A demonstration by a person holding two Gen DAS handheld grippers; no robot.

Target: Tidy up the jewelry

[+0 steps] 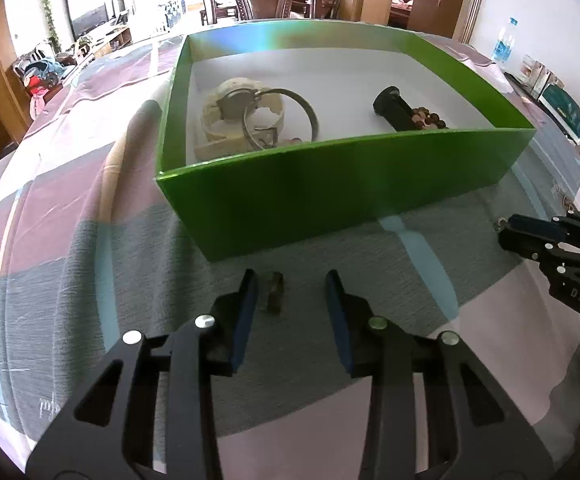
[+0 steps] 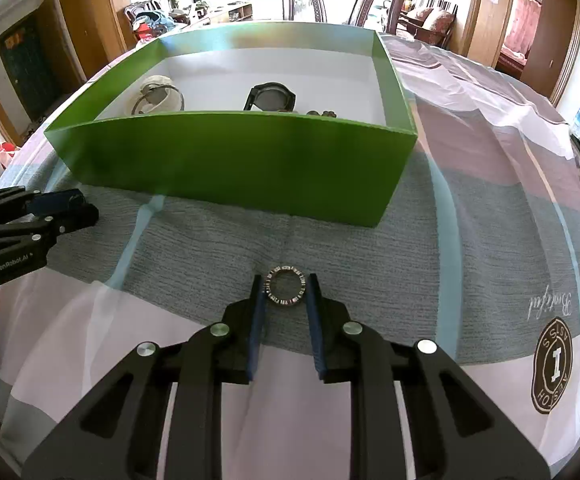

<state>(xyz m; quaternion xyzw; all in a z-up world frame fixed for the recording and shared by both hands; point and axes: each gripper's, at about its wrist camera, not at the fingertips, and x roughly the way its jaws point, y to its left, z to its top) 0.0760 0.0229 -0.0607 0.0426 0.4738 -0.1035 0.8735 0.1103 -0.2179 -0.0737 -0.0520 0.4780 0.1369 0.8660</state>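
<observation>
Small stiff silver ring [image 2: 284, 290], near green cardboard box [image 2: 249, 168]: light, slippery; right gripper [image 2: 284, 292] is clamped across its rim. Left gripper [image 1: 292, 292] is held apart around small dark trinket [image 1: 275, 293].

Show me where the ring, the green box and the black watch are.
ring [image 2: 284, 289]: right wrist view, on its studded band.
green box [image 2: 249, 160]: right wrist view, near wall.
black watch [image 2: 270, 98]: right wrist view, its face.

Left gripper [image 2: 85, 208] body: white lettering "GenRobot.AI", seen at left edge of right wrist view.
Right gripper [image 1: 504, 232] body: white letters "DAS", rest cut off at frame edge.
Tablecloth [image 2: 490, 240], right of right gripper: script word "Beautiful", upside down.
Brown round emblem [image 2: 552, 364] below it: large "1", ring lettering only partly legible.
</observation>
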